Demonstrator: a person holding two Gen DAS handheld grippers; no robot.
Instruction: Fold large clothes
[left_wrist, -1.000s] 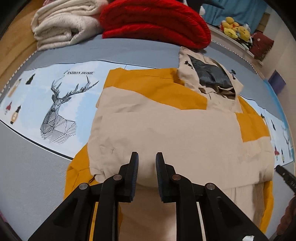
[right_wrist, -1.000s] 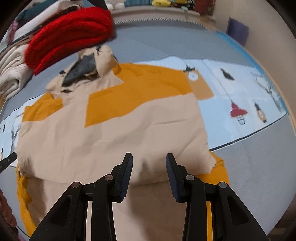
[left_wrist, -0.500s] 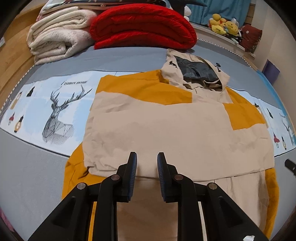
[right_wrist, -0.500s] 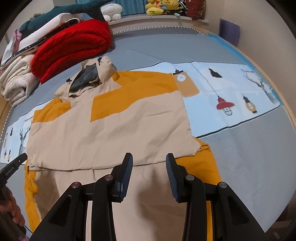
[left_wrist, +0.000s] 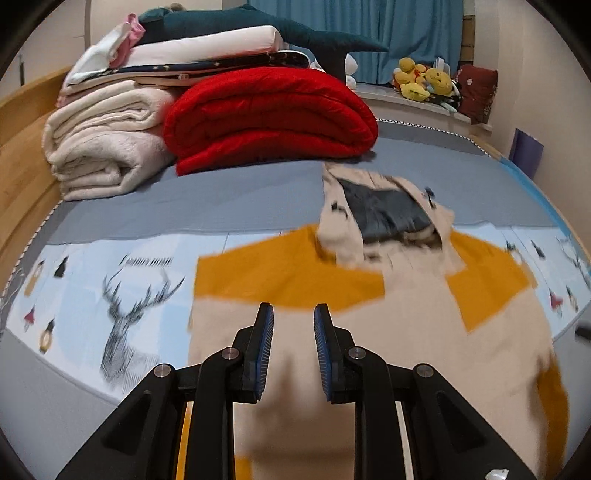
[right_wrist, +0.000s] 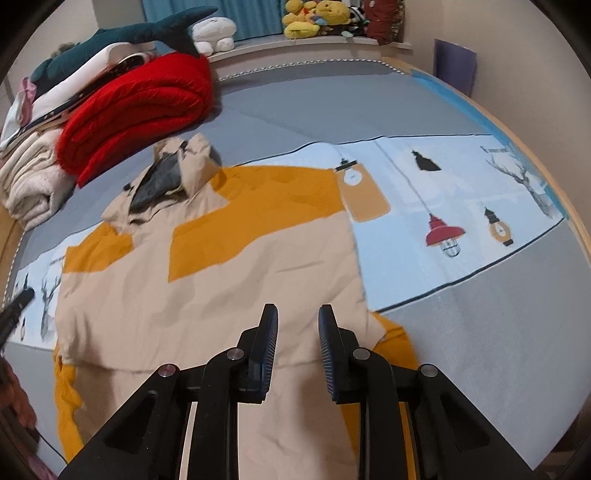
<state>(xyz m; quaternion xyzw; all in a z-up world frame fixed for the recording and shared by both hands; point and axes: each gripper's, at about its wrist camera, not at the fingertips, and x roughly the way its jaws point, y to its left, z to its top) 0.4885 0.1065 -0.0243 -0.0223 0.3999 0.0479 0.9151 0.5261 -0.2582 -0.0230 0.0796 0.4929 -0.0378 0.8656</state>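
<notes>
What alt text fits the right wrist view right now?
The right gripper, jaws apart and empty after just closing partway, hangs above a beige and orange hooded jacket lying partly folded on a printed bedsheet. A folded red blanket sits behind it.

We've got a pretty busy bed here. Up in the upper left of the left wrist view sits a folded red quilt (left_wrist: 269, 118), touching a rolled cream blanket (left_wrist: 103, 151) on its left. On top of those we see a stack of white and dark bedding (left_wrist: 207, 51) with a dark teal shark plush (left_wrist: 266, 29) lying across it. Blue curtains (left_wrist: 399, 33) hang at the top, and a bunch of yellow plush toys (left_wrist: 421, 79) sits on the ledge at upper right. The bed sheet (left_wrist: 110, 291) is grey with a pale blue band showing a deer print (left_wrist: 133, 317); in the right wrist view that band shows a red lamp print (right_wrist: 445, 234) at right.
</notes>
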